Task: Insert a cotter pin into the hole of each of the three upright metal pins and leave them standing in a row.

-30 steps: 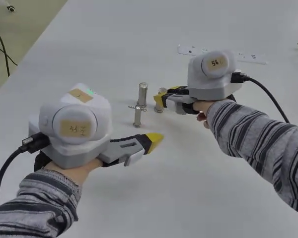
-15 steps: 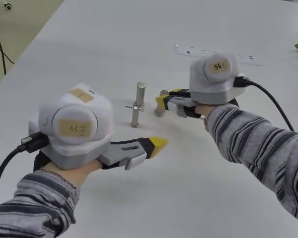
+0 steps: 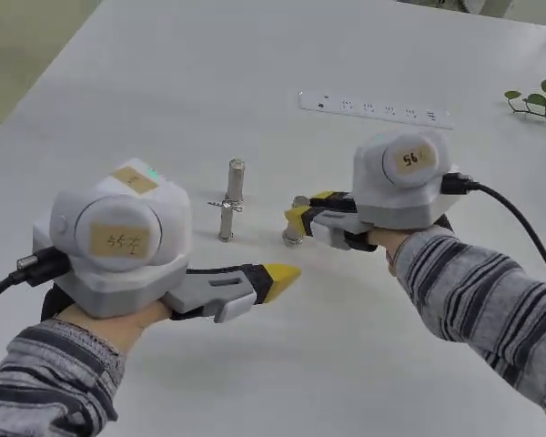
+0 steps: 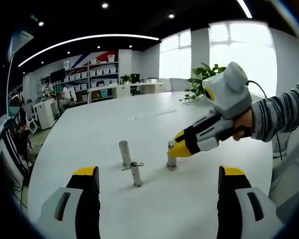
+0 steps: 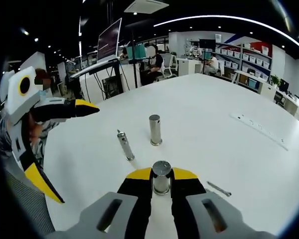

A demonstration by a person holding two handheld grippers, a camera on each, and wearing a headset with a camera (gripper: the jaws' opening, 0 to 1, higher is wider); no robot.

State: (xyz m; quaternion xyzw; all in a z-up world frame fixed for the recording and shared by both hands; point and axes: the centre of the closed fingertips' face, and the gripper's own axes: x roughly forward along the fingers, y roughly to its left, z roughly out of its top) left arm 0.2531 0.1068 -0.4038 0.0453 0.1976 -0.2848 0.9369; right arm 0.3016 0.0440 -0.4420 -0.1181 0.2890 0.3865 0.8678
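Just changed, one item: third pin [image 4: 171,162]. My right gripper [image 5: 161,177] was clamped on it near the top, and its base looked to be on the table [image 3: 328,364]. Against the head view of a second before, it stood farther from the other two, drawn out toward 4 o'clock. Part of that shift was my own head moving.

Plain pin [image 3: 236,177]: upright, no cotter seen in it, at 12 o'clock of the group.

Fitted pin [image 3: 226,215]: upright, cotter [image 3: 220,205] through it crosswise, just at 6 o'clock of the plain pin. The pair kept their spacing.

Loose cotter [image 5: 219,188]: lay flat on the table, at 4 o'clock of the right jaws in the right gripper view.

Left gripper [image 4: 158,174]: jaws spread wide, nothing between them, at 6 o'clock of the pins.

Reading: one of three done. I judged the third pin was being brought toward the loose cotter for fitting, after which it would need returning to the row.
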